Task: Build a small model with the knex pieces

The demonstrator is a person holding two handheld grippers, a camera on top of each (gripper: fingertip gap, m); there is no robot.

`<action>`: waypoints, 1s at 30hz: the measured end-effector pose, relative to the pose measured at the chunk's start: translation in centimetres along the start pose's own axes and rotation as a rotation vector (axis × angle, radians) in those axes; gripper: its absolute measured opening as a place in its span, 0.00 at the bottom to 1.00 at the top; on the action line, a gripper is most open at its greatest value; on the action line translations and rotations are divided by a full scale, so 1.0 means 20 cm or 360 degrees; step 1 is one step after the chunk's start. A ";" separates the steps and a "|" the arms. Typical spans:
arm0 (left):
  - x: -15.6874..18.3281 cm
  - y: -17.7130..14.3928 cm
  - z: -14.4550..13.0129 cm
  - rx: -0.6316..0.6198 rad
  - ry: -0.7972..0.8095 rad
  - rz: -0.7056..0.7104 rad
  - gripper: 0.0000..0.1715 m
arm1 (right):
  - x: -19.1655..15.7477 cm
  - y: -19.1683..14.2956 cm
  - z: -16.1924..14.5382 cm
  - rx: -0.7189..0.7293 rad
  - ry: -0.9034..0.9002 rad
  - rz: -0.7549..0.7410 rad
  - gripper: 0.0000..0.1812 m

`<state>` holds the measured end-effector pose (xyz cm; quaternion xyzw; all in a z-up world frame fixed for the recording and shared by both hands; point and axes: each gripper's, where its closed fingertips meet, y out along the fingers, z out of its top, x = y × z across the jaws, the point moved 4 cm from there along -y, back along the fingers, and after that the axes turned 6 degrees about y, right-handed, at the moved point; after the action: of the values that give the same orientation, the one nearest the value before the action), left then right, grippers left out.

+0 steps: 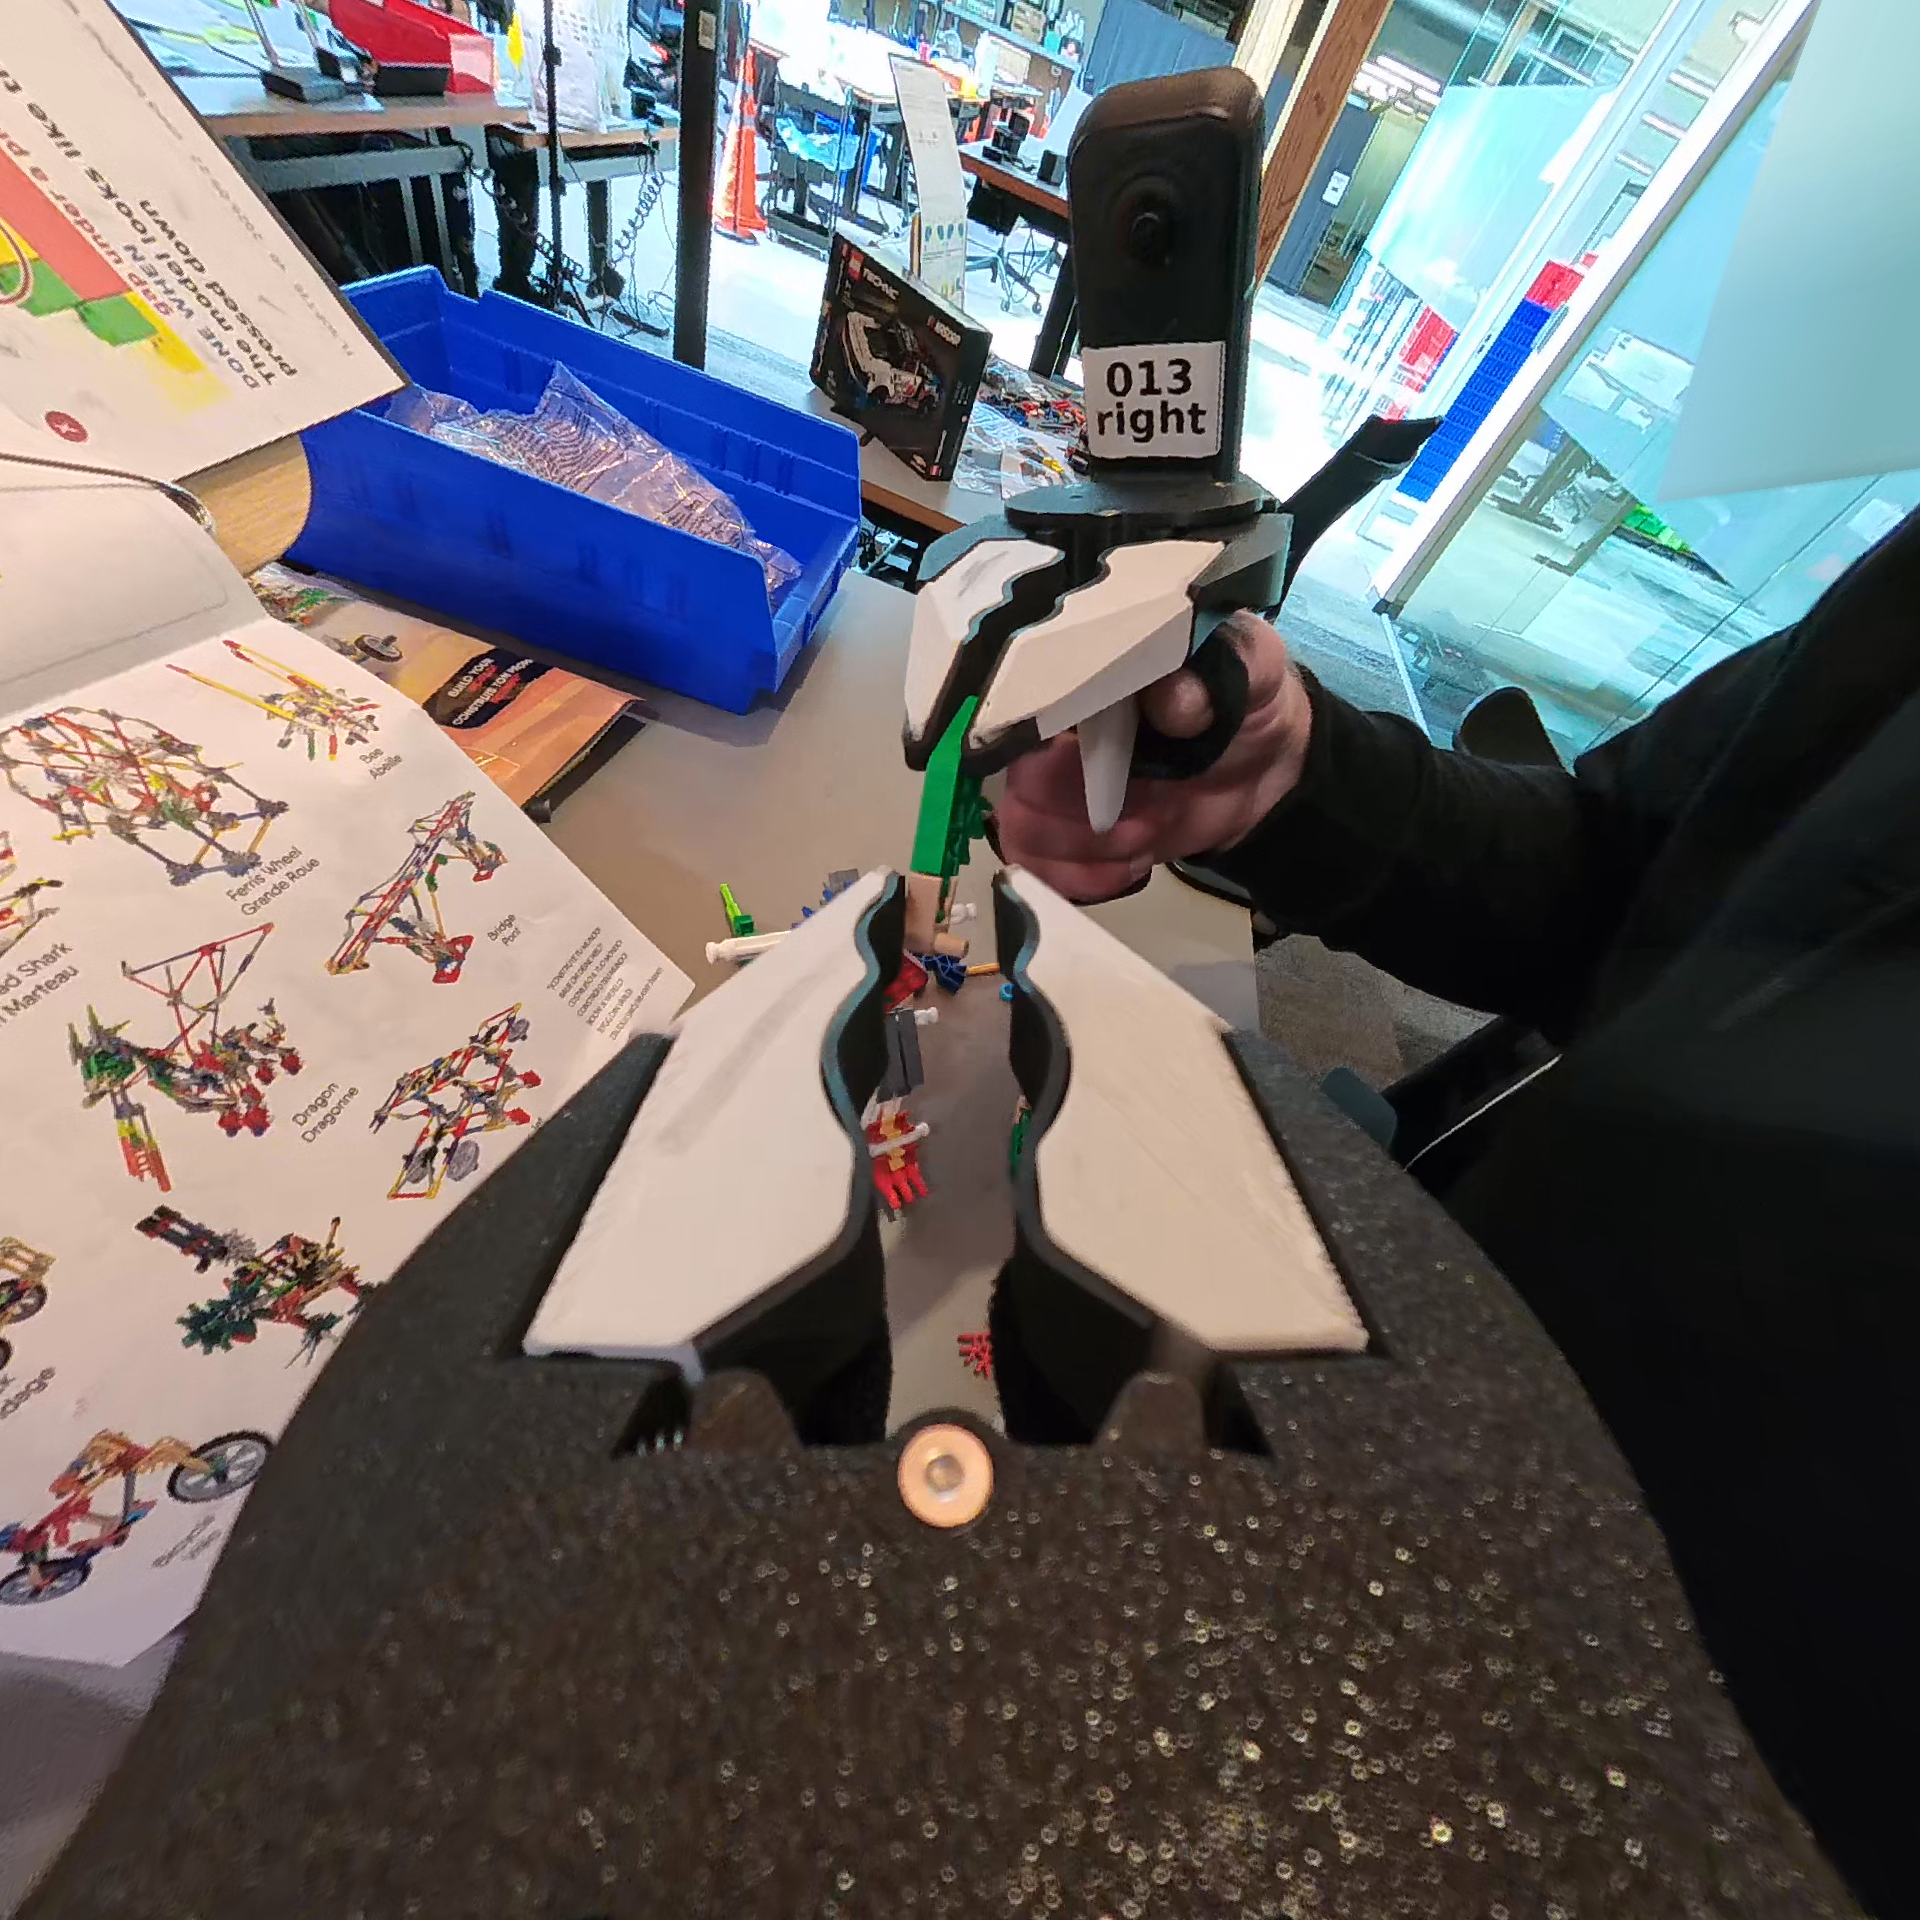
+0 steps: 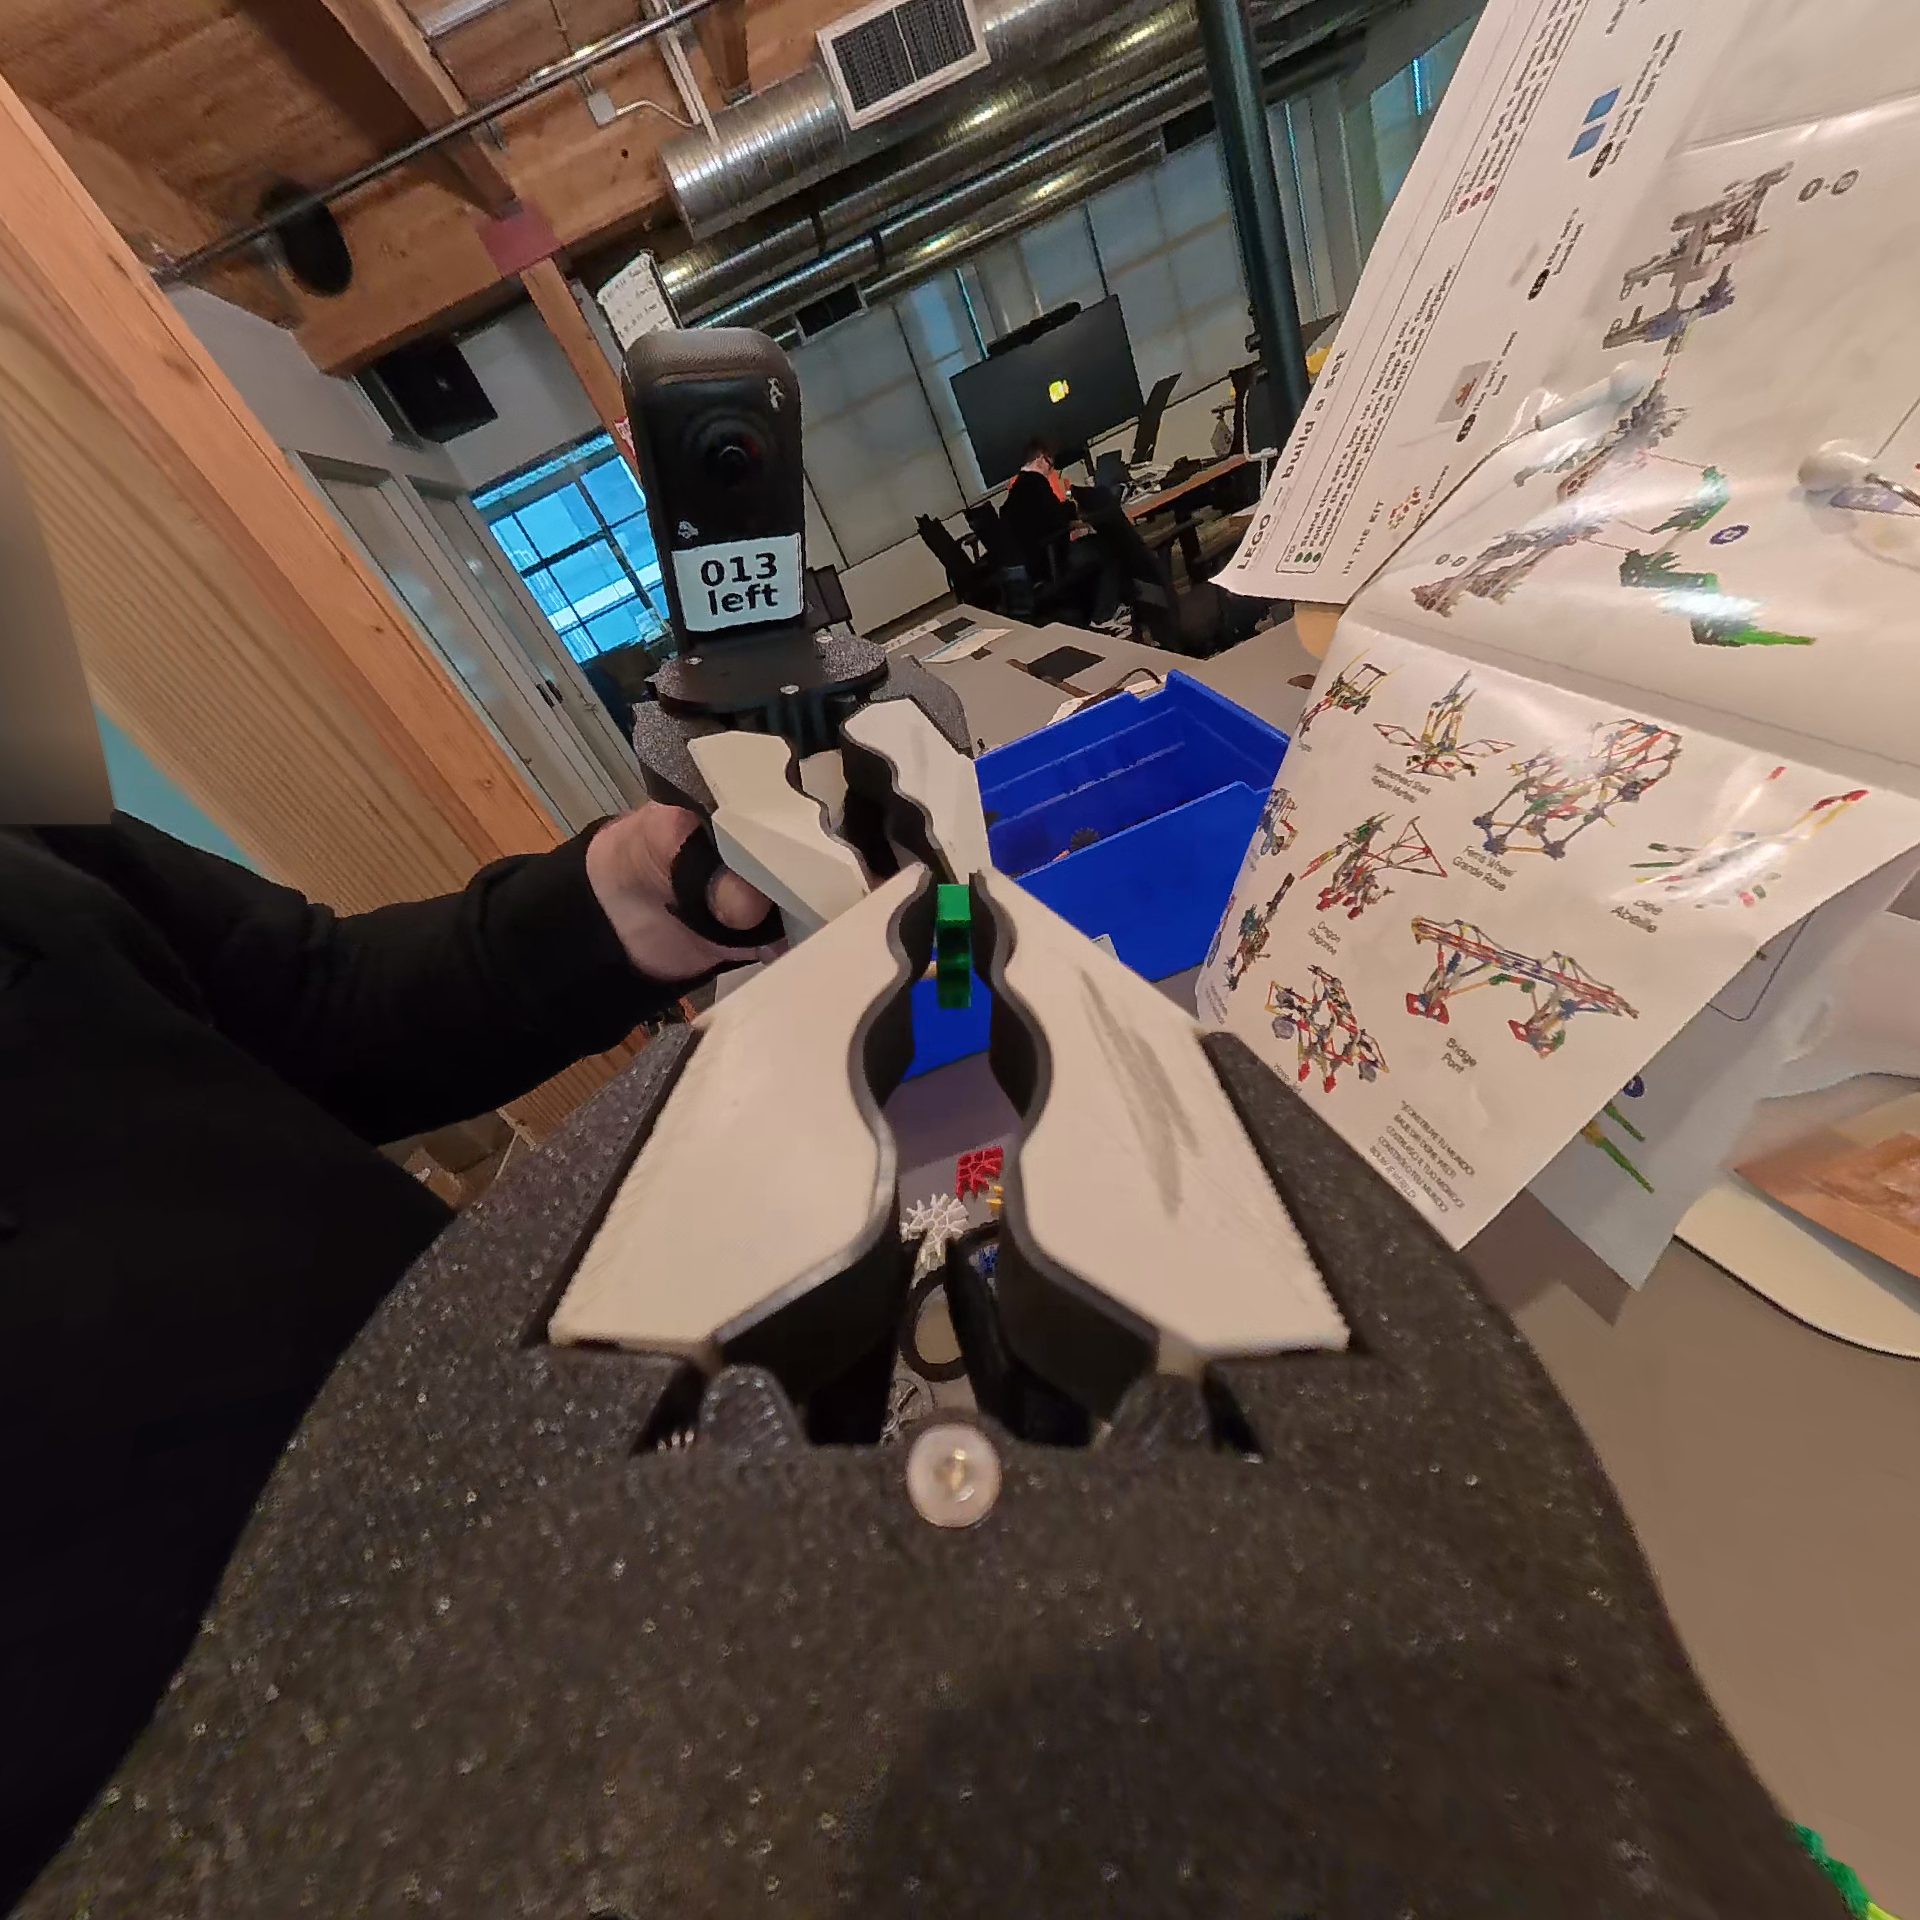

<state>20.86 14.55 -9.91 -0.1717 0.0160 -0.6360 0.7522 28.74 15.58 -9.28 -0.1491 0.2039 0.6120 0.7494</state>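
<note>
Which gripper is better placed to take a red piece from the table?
Probably left: the left gripper looks open above the red piece, while the right gripper is shut on a green piece.

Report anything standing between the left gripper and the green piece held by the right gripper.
Nothing visible does. The green piece, clamped in the right gripper, hangs right at the tips of the left gripper's open jaws.

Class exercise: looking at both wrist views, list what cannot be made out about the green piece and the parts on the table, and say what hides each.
- Green piece, right wrist view: its lower end is hidden between the right gripper fingers.
- Loose parts, left wrist view: mostly covered by the left gripper.
- Blue bin: contents blurred by a plastic bag.
</note>
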 end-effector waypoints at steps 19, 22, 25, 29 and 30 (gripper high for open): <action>-0.08 0.07 -0.15 -0.0157 0.0002 0.0237 0.02 | 0.21 -0.20 0.01 -0.0069 -0.0039 -0.0352 0.12; -0.11 0.09 -0.19 -0.0202 -0.0015 0.0281 0.02 | 0.25 -0.19 -0.06 -0.0223 -0.0083 -0.0429 0.12; -0.15 0.11 -0.22 -0.0252 -0.0021 0.0345 0.02 | 0.25 -0.16 -0.13 -0.0324 -0.0079 -0.0412 0.13; -0.17 0.13 -0.26 -0.0329 0.0003 0.0379 0.02 | 0.28 -0.12 -0.20 -0.0397 -0.0071 -0.0415 0.17; -0.17 0.14 -0.27 -0.0350 0.0010 0.0386 0.02 | 0.28 -0.12 -0.21 -0.0423 -0.0073 -0.0418 0.18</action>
<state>21.48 16.99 -16.43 -0.2480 0.1085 -0.5353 0.8001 31.42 17.91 -15.80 -0.2580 0.0828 0.5337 0.8011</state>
